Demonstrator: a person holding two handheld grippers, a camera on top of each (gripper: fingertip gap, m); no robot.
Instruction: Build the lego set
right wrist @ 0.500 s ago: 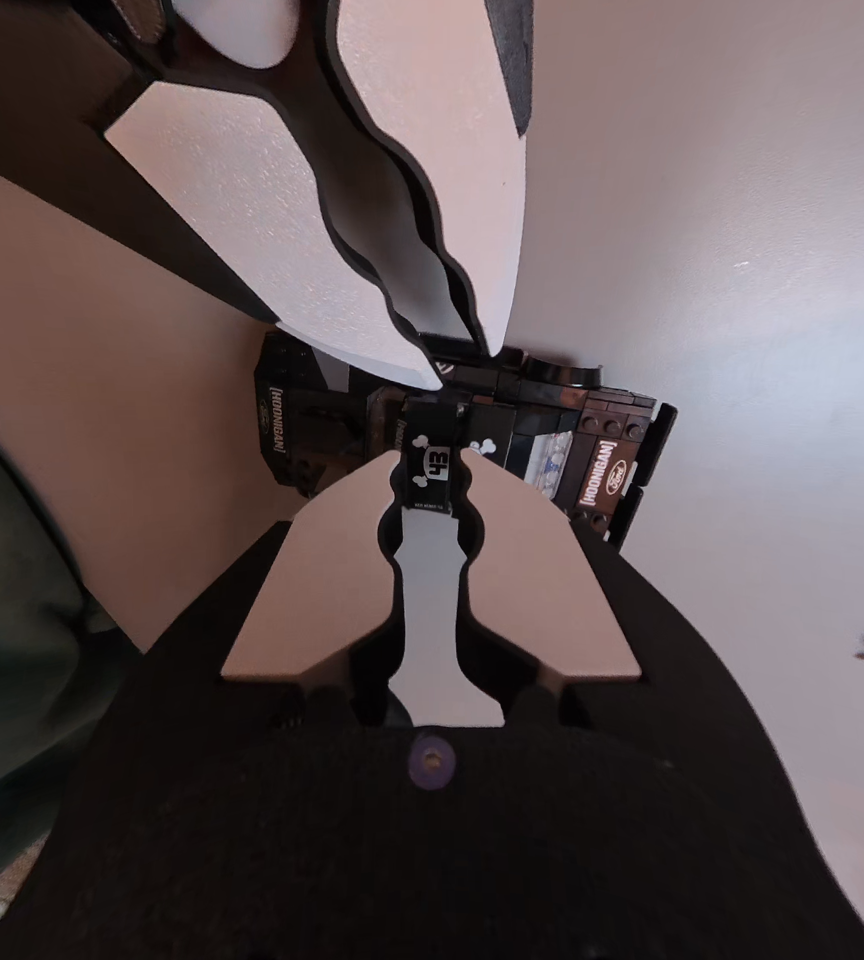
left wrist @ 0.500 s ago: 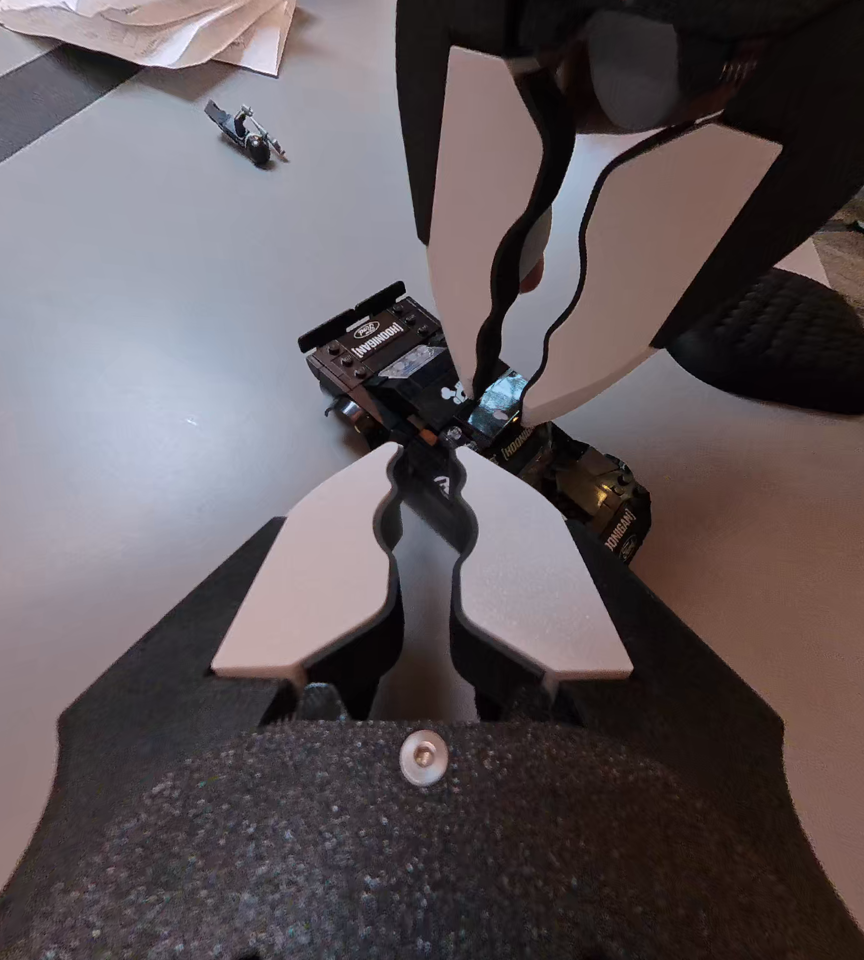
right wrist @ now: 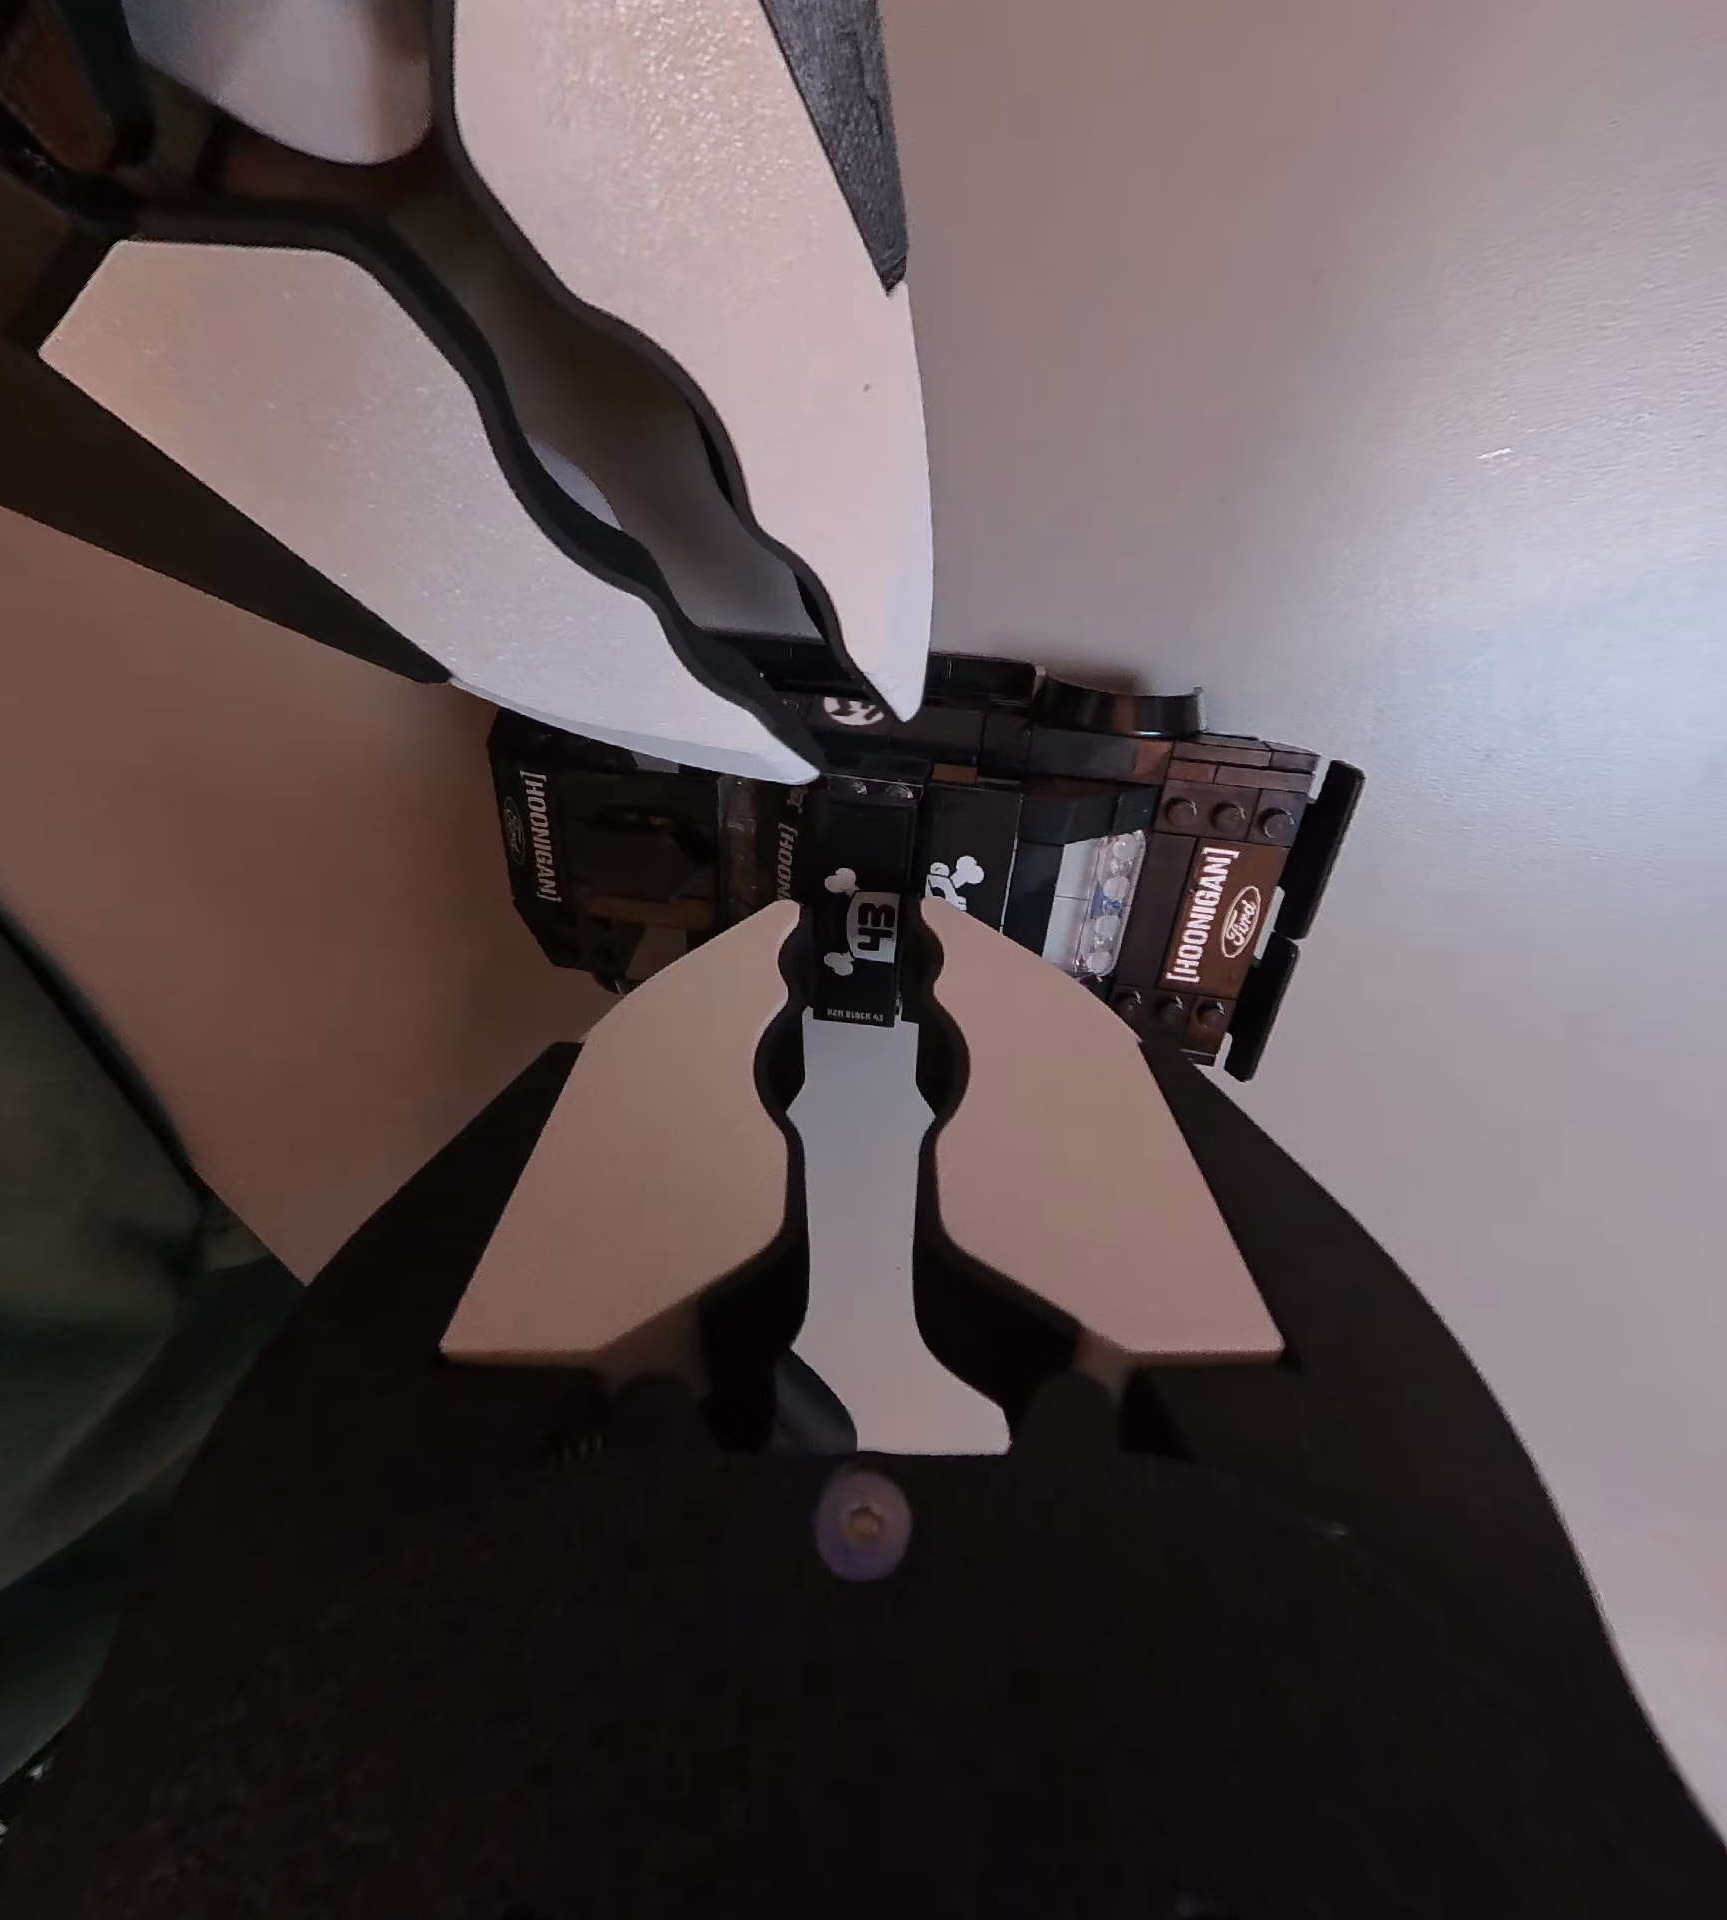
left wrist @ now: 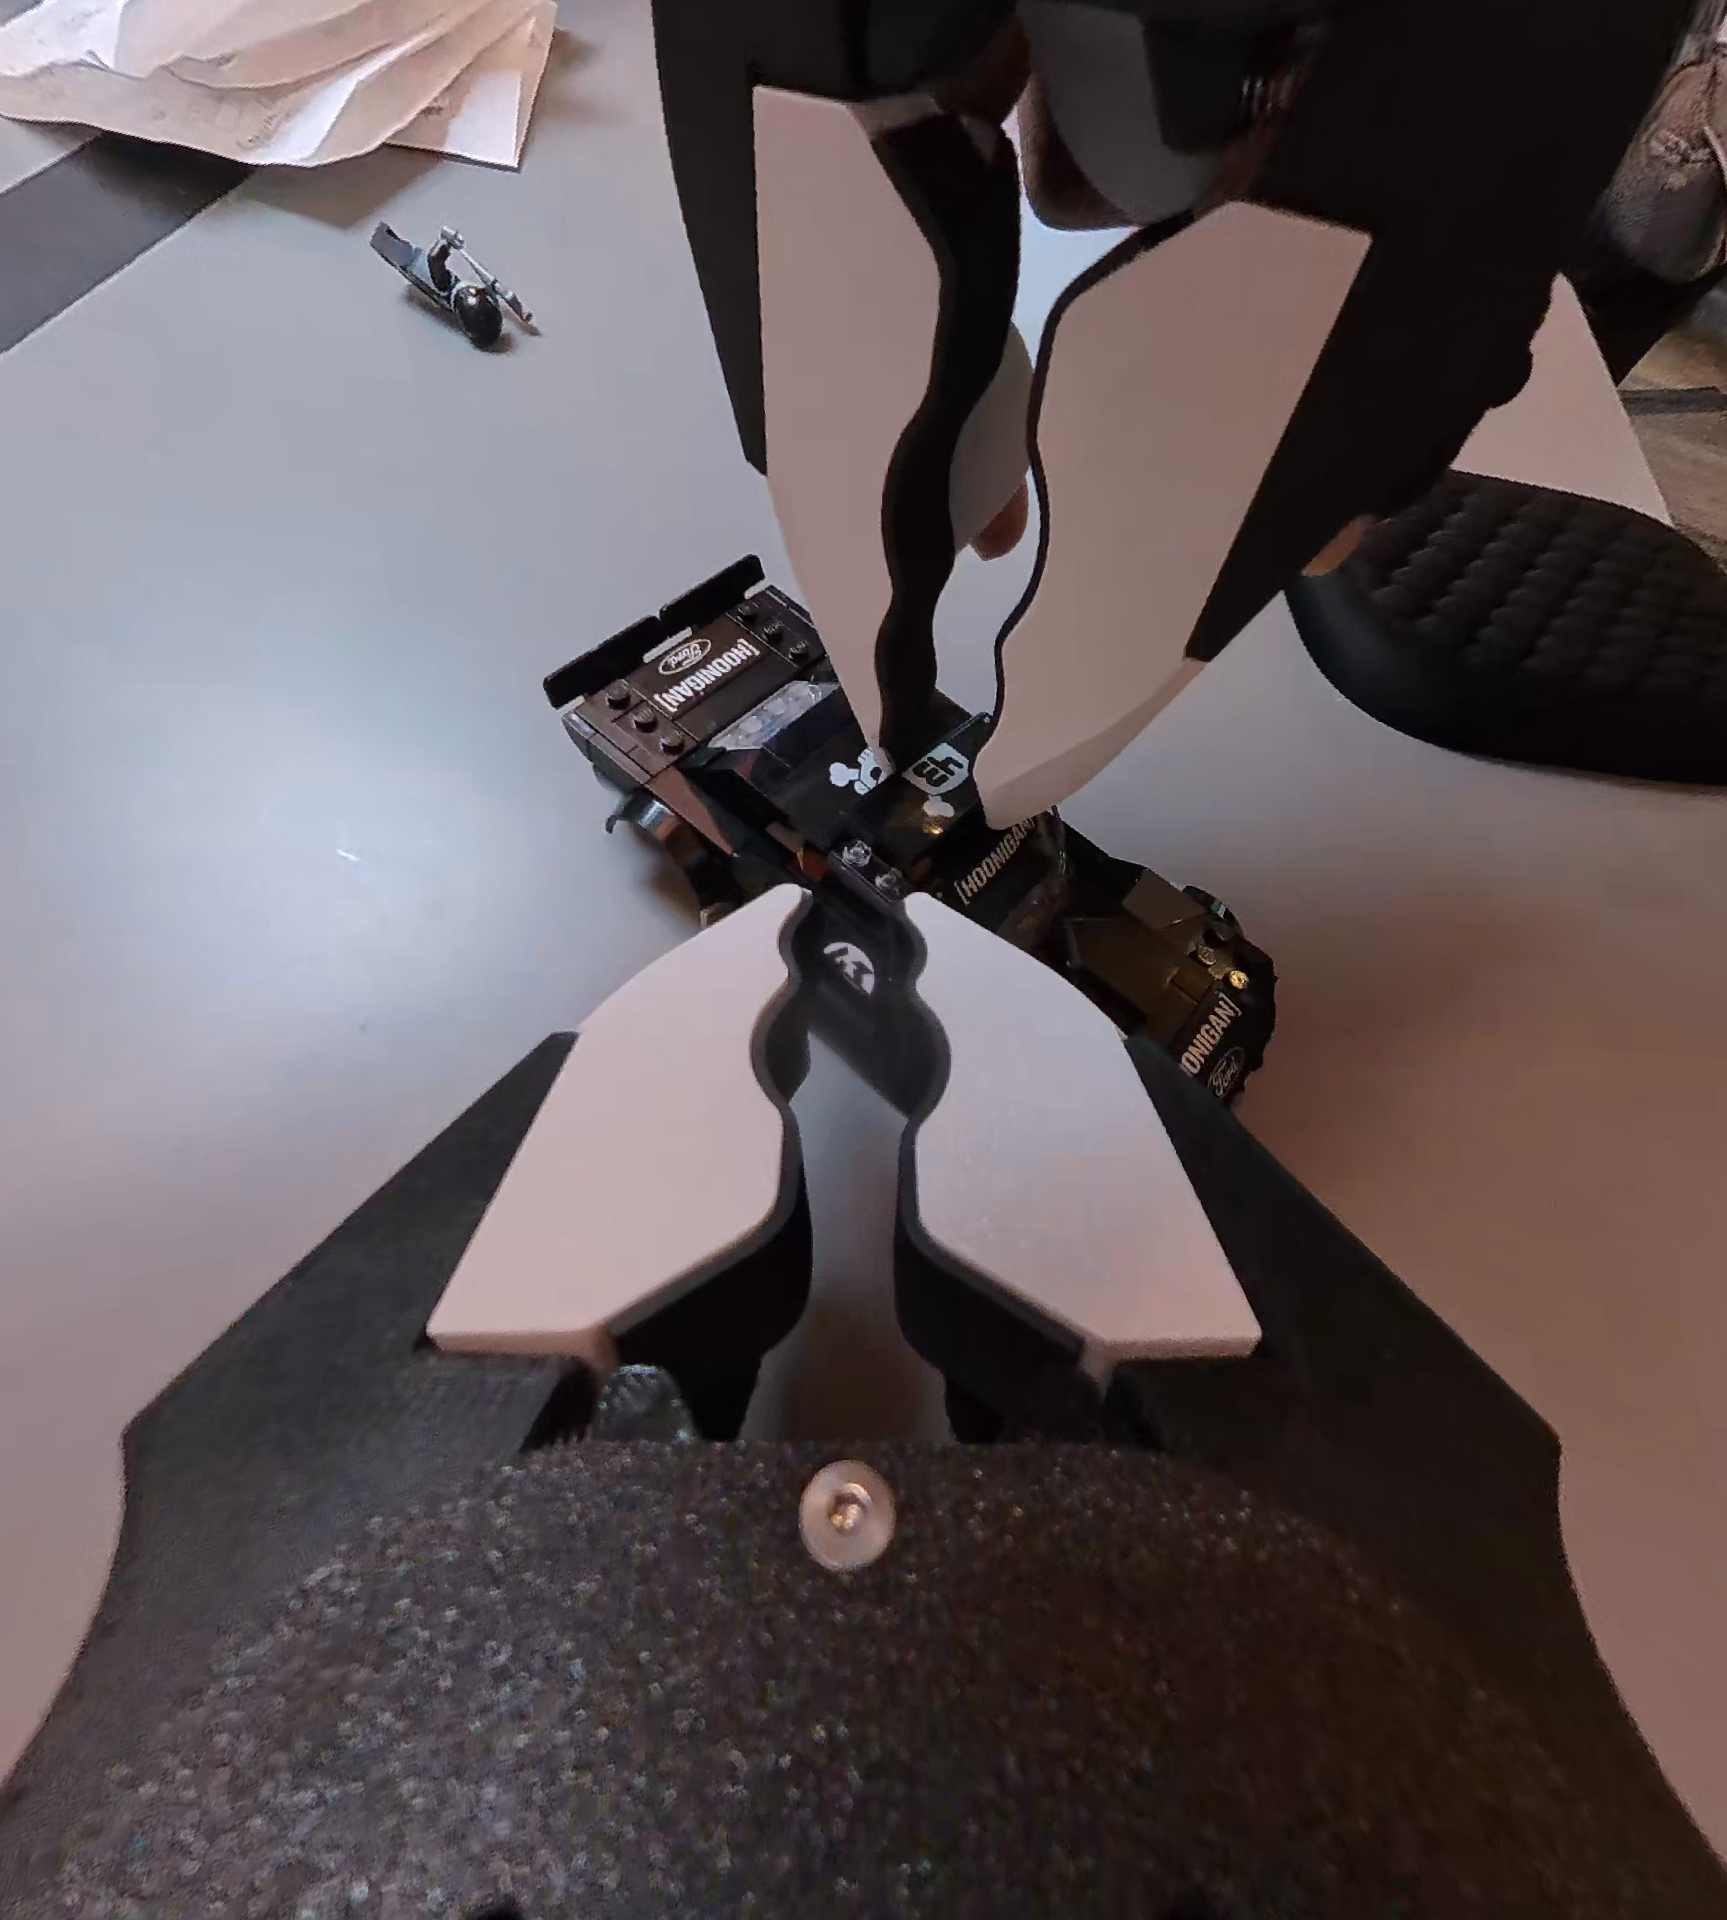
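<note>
**Two grippers working on a black lego car [left wrist: 900, 831] lying mid-table [left wrist: 215, 831].**

The left gripper [left wrist: 851, 906] pinches the car's near side, jaws closed on it, probably to steady the model. The right gripper [right wrist: 861, 914] grips a printed black tile [right wrist: 861, 940] at the roof, apparently to press it home; whether it is seated cannot be told. A loose small part [left wrist: 454, 281] and papers [left wrist: 267, 73] lie toward the far left edge, well apart.
</note>
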